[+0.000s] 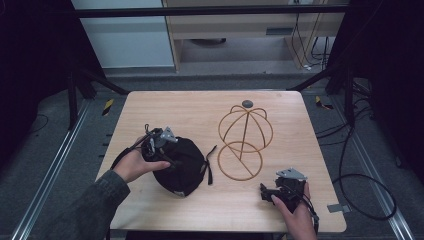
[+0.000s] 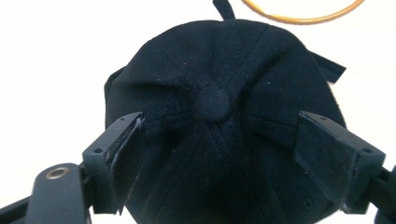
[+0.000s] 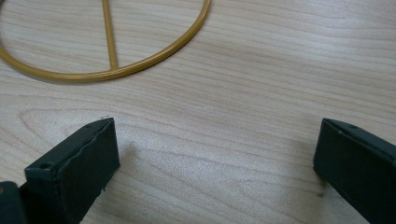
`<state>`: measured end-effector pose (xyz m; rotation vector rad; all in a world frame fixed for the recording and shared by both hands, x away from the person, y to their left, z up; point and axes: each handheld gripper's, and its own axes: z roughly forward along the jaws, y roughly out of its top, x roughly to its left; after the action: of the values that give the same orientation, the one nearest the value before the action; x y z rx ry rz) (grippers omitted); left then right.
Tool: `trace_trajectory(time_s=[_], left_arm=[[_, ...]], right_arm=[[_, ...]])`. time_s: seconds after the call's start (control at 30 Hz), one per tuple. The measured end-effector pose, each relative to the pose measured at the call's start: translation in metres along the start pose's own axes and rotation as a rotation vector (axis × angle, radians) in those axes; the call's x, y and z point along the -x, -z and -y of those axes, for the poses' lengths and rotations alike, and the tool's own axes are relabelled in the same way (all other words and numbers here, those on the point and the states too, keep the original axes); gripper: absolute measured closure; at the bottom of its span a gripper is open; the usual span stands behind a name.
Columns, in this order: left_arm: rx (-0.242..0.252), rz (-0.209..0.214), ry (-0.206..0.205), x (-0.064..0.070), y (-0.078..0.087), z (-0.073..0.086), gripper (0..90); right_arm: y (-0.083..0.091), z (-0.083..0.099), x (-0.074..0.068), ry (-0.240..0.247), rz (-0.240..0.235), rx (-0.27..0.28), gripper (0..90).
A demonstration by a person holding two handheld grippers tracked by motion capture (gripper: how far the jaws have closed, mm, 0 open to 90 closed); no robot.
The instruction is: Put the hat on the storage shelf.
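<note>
A black cap [image 1: 183, 165] lies on the wooden table [image 1: 165, 107], crown up, left of centre. My left gripper [image 1: 165, 155] hangs right over it, open. In the left gripper view the cap [image 2: 219, 126] lies between the two jaws, its top button midway, and the fingertips [image 2: 123, 128] stand at the fabric on either side. A gold wire hat stand [image 1: 244, 142], a dome on a round base ring, stands right of the cap. My right gripper [image 1: 267, 192] rests open near the front right edge, with bare wood between its jaws and the stand's base ring [image 3: 112, 70] ahead.
A small dark round disc [image 1: 247, 104] lies at the table's far edge behind the stand. The cap's strap [image 1: 209, 167] trails toward the base ring. Cables run over the floor to the right of the table.
</note>
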<state>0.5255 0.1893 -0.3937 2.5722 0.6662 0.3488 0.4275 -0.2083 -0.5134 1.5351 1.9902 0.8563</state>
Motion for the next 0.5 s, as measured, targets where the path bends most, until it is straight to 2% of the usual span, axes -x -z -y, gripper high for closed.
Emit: trace_trajectory(time_s=[0.1, 0.37, 0.5], left_arm=[[0.002, 0.017, 0.005, -0.001, -0.003, -0.001, 20.7], [-0.017, 0.017, 0.005, 0.003, -0.009, -0.006, 28.4], [-0.027, 0.025, 0.041, -0.001, -0.013, -0.007, 35.9]], right_arm=[[0.000, 0.000, 0.000, -0.001, -0.001, 0.000, 0.4], [0.000, 0.000, 0.000, 0.000, 0.000, 0.000, 0.4], [0.000, 0.000, 0.000, 0.000, -0.001, 0.000, 0.4]])
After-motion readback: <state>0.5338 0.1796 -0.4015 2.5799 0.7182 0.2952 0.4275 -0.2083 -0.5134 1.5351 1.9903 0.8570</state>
